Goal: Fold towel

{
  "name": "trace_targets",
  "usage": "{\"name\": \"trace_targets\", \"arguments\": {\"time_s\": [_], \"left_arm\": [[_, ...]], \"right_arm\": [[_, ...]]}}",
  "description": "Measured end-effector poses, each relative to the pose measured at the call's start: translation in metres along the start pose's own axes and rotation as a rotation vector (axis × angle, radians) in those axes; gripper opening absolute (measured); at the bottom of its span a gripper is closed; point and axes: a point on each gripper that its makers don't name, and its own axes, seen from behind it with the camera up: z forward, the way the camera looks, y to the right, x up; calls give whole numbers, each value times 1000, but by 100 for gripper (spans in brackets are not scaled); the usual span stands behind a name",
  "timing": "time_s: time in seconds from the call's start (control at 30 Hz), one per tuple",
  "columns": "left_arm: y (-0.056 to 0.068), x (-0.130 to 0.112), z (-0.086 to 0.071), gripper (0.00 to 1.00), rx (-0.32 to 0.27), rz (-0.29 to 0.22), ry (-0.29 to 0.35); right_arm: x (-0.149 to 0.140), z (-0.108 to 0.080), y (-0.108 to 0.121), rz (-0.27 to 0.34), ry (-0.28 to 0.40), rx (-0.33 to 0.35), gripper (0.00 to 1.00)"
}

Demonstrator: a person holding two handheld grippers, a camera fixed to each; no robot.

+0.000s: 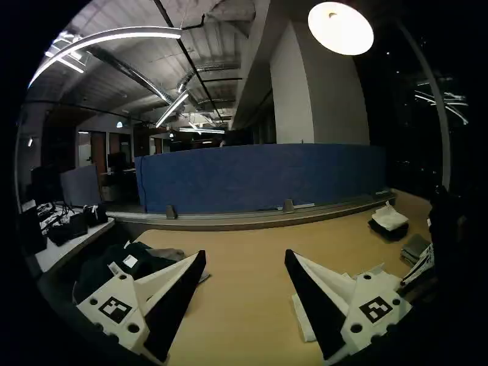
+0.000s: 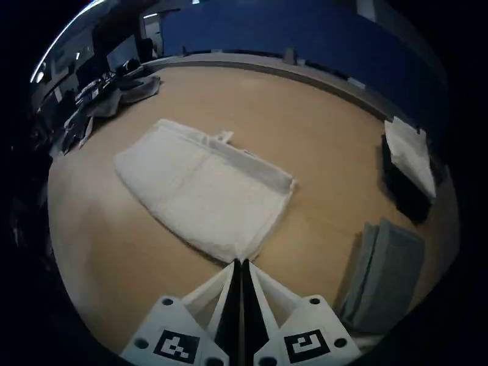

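The white towel lies in the middle of the wooden desk, its near corner pinched in the clenched right claw. The left claw hangs released, facing the blue partition along the desk's far edge.

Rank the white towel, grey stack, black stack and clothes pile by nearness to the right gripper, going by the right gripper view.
1. White towel, its corner at the gripper tips.
2. Grey stack, near right.
3. Black stack, farther right.
4. Clothes pile, far left.
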Motion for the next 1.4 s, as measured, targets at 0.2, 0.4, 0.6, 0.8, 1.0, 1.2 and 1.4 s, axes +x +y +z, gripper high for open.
{"name": "trace_targets", "arguments": {"time_s": [0.2,0.4,0.6,0.8,1.0,1.2,1.4], "left_arm": [[-6,0,-1,96,5,-6,1],[-13,-1,-3,96,13,-13,-1],[-18,-4,-9,96,15,-23,-6],[-25,-7,-16,96,18,-32,-6],[-33,-13,-24,96,25,-32,-9],[-42,-19,-32,96,41,-47,-17],[-53,-25,-40,96,62,-65,-25]], "right_arm": [[31,-10,-4,-28,42,1,2],[73,-16,-15,-99,78,14,2],[115,-16,-35,-178,100,38,2],[147,-5,-64,-245,110,72,2],[169,13,-105,-319,111,124,2],[177,33,-151,-401,99,187,2],[166,56,-192,-457,56,253,2]]}}
